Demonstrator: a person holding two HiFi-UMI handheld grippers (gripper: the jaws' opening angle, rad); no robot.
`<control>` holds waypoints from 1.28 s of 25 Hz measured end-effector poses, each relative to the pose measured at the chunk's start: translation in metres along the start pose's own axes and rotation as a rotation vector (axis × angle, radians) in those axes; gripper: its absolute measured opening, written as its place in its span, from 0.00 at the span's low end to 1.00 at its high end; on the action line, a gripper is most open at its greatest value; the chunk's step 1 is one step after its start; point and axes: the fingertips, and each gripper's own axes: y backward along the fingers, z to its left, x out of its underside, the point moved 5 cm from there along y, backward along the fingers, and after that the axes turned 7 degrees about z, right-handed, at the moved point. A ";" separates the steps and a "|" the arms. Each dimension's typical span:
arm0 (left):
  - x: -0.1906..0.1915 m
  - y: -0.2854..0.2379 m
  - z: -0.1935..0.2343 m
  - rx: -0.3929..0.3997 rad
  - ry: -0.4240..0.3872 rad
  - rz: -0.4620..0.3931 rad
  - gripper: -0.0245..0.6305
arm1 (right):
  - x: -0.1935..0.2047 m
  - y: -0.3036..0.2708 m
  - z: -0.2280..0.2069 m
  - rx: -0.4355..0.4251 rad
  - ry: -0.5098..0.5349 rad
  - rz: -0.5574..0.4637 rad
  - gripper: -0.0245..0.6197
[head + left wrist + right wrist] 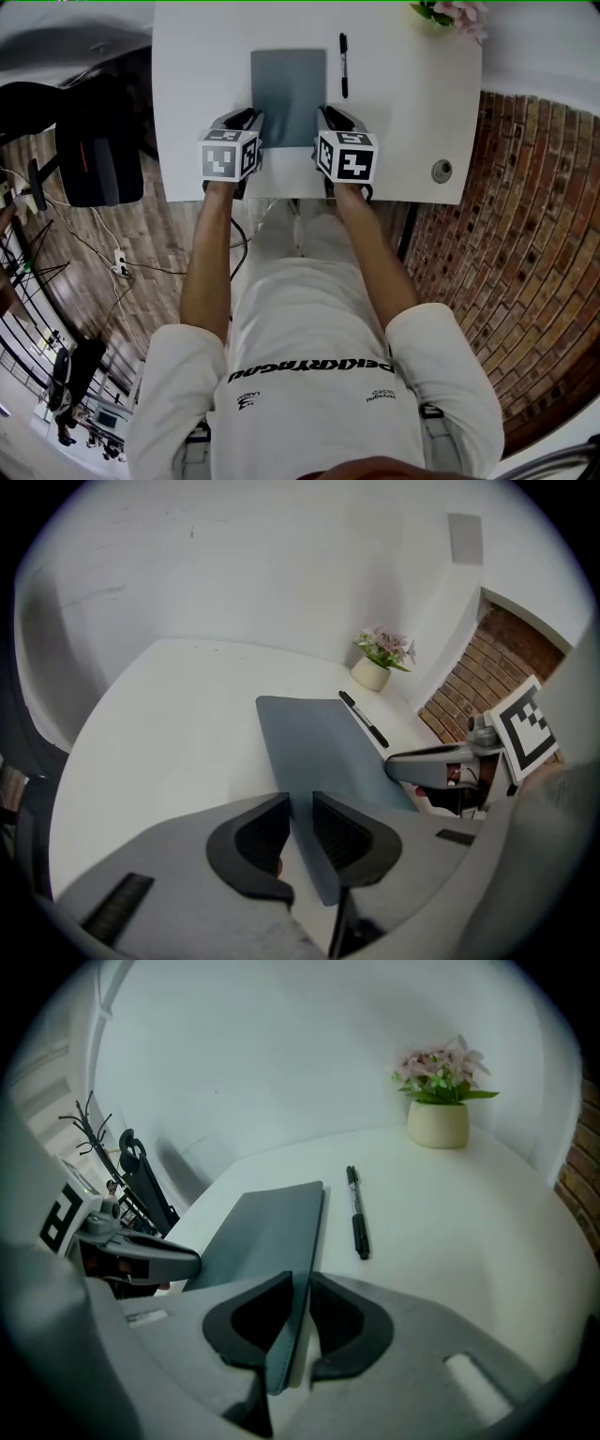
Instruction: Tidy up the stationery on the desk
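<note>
A grey notebook (288, 84) lies flat on the white desk (197, 75), its near edge towards me. My left gripper (251, 120) is shut on the notebook's near left edge, and my right gripper (326, 117) is shut on its near right edge. In the left gripper view the notebook (323, 747) runs between the nearly closed jaws of the left gripper (300, 822). In the right gripper view the cover's edge (267, 1227) is pinched in the right gripper (300, 1312). A black pen (343, 66) lies just right of the notebook, apart from it.
A potted flower (450, 11) stands at the desk's far right corner. A round cable grommet (441, 171) sits near the front right edge. A black chair (94, 150) stands to the left of the desk. Brick flooring (525, 234) lies to the right.
</note>
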 end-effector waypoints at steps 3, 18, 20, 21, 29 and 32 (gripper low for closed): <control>0.000 -0.001 -0.001 -0.001 0.003 -0.003 0.15 | -0.001 0.001 -0.003 0.001 0.000 -0.002 0.13; 0.000 0.009 -0.003 -0.075 0.017 -0.062 0.15 | 0.002 0.006 -0.002 -0.020 -0.005 -0.009 0.16; -0.004 0.017 -0.003 -0.095 0.012 -0.094 0.15 | -0.002 0.013 -0.004 -0.009 0.006 -0.034 0.16; -0.006 0.021 -0.005 -0.106 0.010 -0.114 0.15 | -0.006 0.017 -0.005 0.003 0.020 -0.050 0.16; -0.017 0.050 -0.027 -0.166 0.016 -0.264 0.04 | -0.046 0.040 -0.016 0.055 0.077 -0.148 0.19; -0.014 0.054 -0.037 -0.202 -0.020 -0.323 0.04 | -0.060 0.042 -0.023 0.076 0.101 -0.182 0.19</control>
